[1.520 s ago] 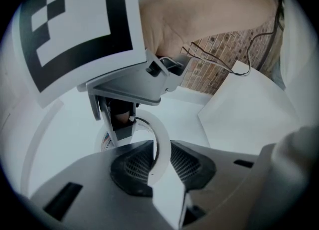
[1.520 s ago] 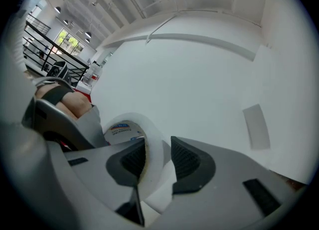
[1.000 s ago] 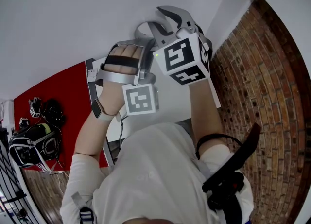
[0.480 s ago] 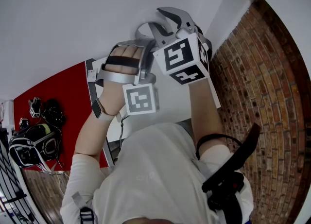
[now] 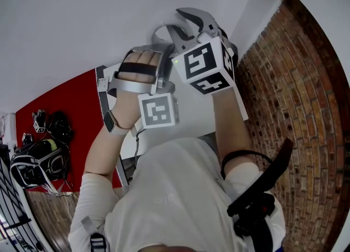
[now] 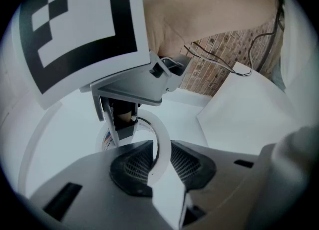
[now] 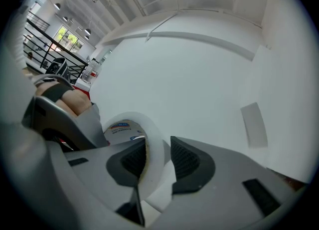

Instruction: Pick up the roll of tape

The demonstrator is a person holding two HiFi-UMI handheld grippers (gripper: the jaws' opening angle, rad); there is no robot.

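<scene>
The white roll of tape (image 5: 157, 31) is held up in front of a white wall, between both grippers. In the left gripper view my left gripper (image 6: 160, 161) is shut on the roll's near wall (image 6: 160, 141), one pad on each side. The right gripper's marker cube (image 6: 79, 24) fills that view's upper left. In the right gripper view my right gripper (image 7: 158, 159) is shut on the roll (image 7: 152, 141) from the other side, and the printed label in the core (image 7: 122, 126) shows. In the head view the left gripper (image 5: 158, 48) sits just under the right gripper (image 5: 185, 24).
A brick wall (image 5: 295, 109) runs down the right side and a red surface (image 5: 60, 103) lies at the left with black gear (image 5: 38, 158) on it. A white panel (image 6: 249, 114) stands by the bricks. The person's body fills the lower part of the head view.
</scene>
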